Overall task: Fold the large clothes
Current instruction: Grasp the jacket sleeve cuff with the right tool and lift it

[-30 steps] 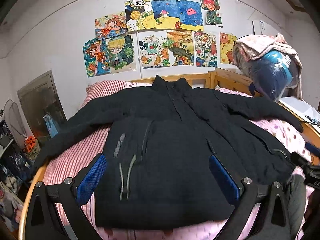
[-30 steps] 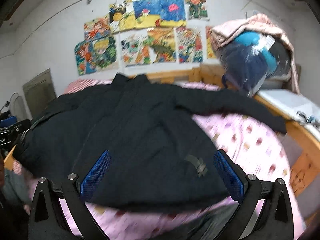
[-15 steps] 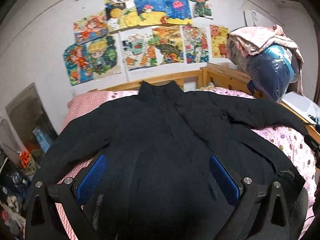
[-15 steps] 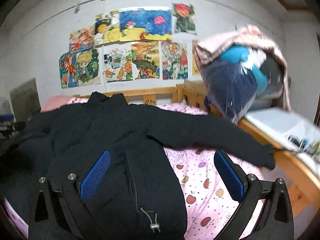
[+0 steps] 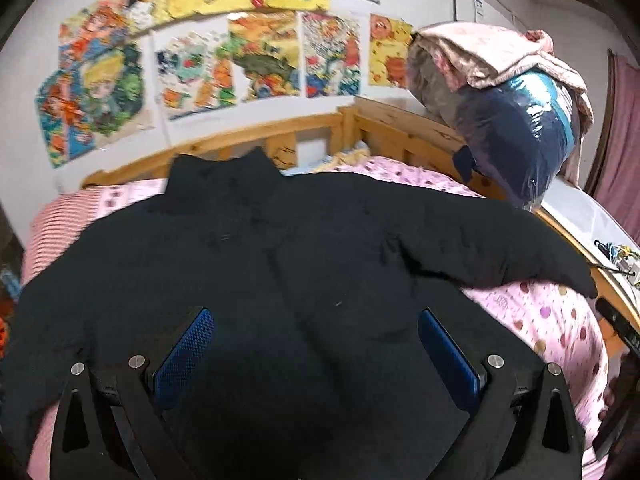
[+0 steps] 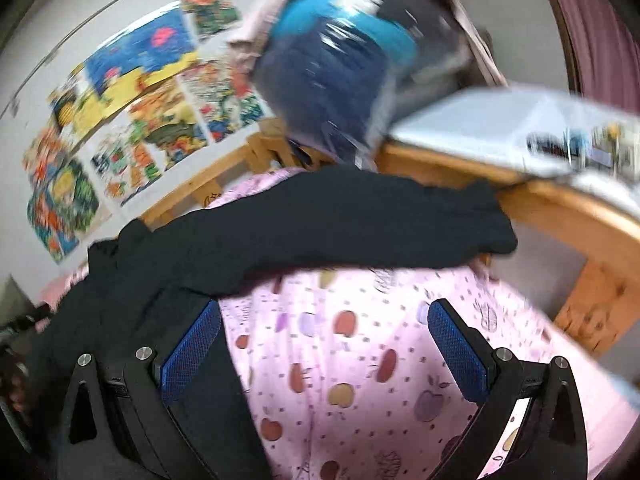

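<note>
Both grippers, left [image 5: 316, 352] and right [image 6: 324, 346], gape empty; the right has swung off the jacket [image 5: 280, 280] toward its sleeve [image 6: 360, 220]. Jacket lies flat on the bed [image 6: 360, 360], collar toward the headboard [image 5: 248, 140], sleeves spread sideways.

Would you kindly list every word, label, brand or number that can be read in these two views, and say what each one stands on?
No text can be read in either view.
Colourful drawings taped to the white wall: pictures only, blurred.
White paper sheet high on the wall: dark marks, too small to read.
Black padded jacket: no legible label or brand.
Pink fruit-print bedsheet: pattern only; faint scribble-like marks, blurred.
</note>
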Action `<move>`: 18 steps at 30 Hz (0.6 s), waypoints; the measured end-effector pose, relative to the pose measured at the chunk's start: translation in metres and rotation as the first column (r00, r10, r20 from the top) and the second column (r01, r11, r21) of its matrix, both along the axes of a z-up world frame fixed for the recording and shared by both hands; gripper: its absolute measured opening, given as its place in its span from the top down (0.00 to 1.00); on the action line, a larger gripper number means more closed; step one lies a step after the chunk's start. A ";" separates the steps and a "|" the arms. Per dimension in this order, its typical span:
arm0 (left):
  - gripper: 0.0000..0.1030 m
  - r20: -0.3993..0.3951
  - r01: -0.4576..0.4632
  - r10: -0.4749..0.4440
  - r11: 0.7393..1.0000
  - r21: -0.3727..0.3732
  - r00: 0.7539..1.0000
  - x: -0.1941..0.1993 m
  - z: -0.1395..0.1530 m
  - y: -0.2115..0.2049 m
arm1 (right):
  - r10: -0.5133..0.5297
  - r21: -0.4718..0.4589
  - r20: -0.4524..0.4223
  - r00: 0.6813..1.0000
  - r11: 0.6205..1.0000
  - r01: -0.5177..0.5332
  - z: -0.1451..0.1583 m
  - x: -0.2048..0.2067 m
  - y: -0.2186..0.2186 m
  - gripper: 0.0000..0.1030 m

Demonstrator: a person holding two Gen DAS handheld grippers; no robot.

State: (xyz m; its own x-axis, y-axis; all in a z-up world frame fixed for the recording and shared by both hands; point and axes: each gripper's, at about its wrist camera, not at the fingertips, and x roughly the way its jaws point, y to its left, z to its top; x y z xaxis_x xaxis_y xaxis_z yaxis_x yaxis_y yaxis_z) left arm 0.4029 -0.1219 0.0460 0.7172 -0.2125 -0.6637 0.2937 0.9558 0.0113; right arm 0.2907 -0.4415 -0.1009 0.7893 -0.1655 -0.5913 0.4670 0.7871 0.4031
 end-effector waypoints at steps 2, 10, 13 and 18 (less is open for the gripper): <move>0.00 -0.016 0.013 -0.013 1.000 -0.010 1.000 0.016 -0.007 -0.017 | -0.034 0.095 0.018 0.999 0.995 0.032 -0.010 0.005 -0.017 0.01; 0.00 -0.076 0.022 -0.025 0.999 -0.046 0.997 0.081 -0.044 -0.084 | -0.164 0.241 0.051 0.985 0.959 0.147 -0.034 0.045 -0.047 0.01; 0.00 -0.077 0.008 -0.011 0.999 -0.043 0.997 0.102 -0.061 -0.101 | -0.242 0.271 0.045 0.969 0.937 0.222 -0.040 0.058 -0.049 0.06; 0.00 -0.128 -0.029 0.026 0.999 -0.018 0.991 0.134 -0.096 -0.116 | -0.377 0.305 0.050 0.925 0.888 0.345 -0.049 0.066 -0.057 0.40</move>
State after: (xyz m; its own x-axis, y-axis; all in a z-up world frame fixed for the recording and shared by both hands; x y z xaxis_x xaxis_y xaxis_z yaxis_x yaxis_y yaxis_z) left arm 0.5367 -0.2380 -0.0497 0.6323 -0.2082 -0.7462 0.2653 0.9632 -0.0440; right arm 0.3567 -0.4981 -0.1503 0.7671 -0.2880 -0.5732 0.6394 0.4159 0.6467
